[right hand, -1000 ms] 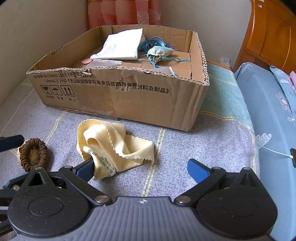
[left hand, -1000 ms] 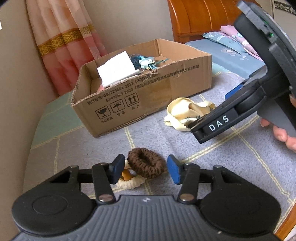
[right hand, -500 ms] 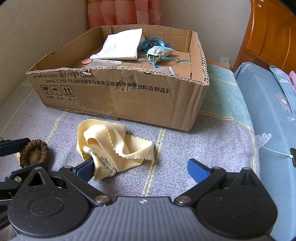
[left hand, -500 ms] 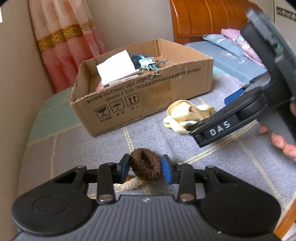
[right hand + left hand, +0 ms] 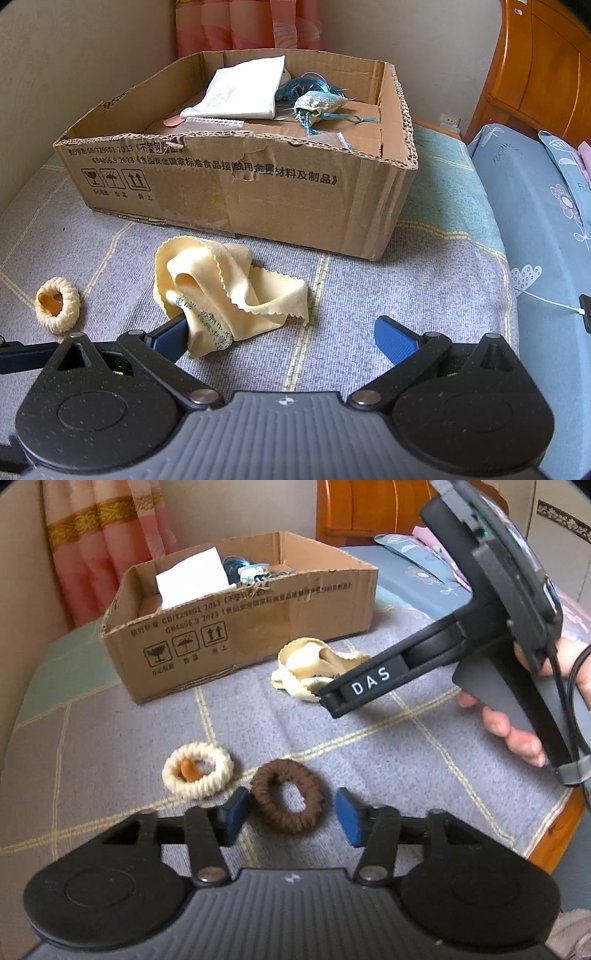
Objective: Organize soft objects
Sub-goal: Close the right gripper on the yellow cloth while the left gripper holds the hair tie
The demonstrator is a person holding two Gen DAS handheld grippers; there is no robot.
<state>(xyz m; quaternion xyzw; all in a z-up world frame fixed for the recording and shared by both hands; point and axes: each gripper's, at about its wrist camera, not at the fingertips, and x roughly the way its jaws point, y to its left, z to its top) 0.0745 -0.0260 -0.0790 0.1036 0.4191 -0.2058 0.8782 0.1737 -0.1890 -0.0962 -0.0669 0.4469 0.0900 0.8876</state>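
Note:
A brown hair scrunchie point(image 5: 266, 805) sits between the jaws of my left gripper point(image 5: 291, 819), which are opening. The left pad point(image 5: 234, 812) touches its edge; the right pad stands apart. A cream scrunchie point(image 5: 218, 771) with an orange bit lies just left of it on the grey blanket, also visible in the right wrist view point(image 5: 68, 306). A crumpled yellow cloth point(image 5: 221, 284) lies in front of the cardboard box point(image 5: 258, 192). My right gripper point(image 5: 280, 328) is open, its left finger touching the cloth's near fold.
The box point(image 5: 236, 638) holds a folded white cloth point(image 5: 243, 88) and a teal tasselled pouch point(image 5: 317, 105). A wall runs along the left, with a pink curtain behind. A blue pillow point(image 5: 535, 206), a wooden headboard point(image 5: 535, 74) and a phone cable point(image 5: 546, 301) are at the right.
The left jaws closed on the brown scrunchie, carried it off the cream one to the right, then spread apart again. The cream scrunchie now lies uncovered. The right gripper has not moved.

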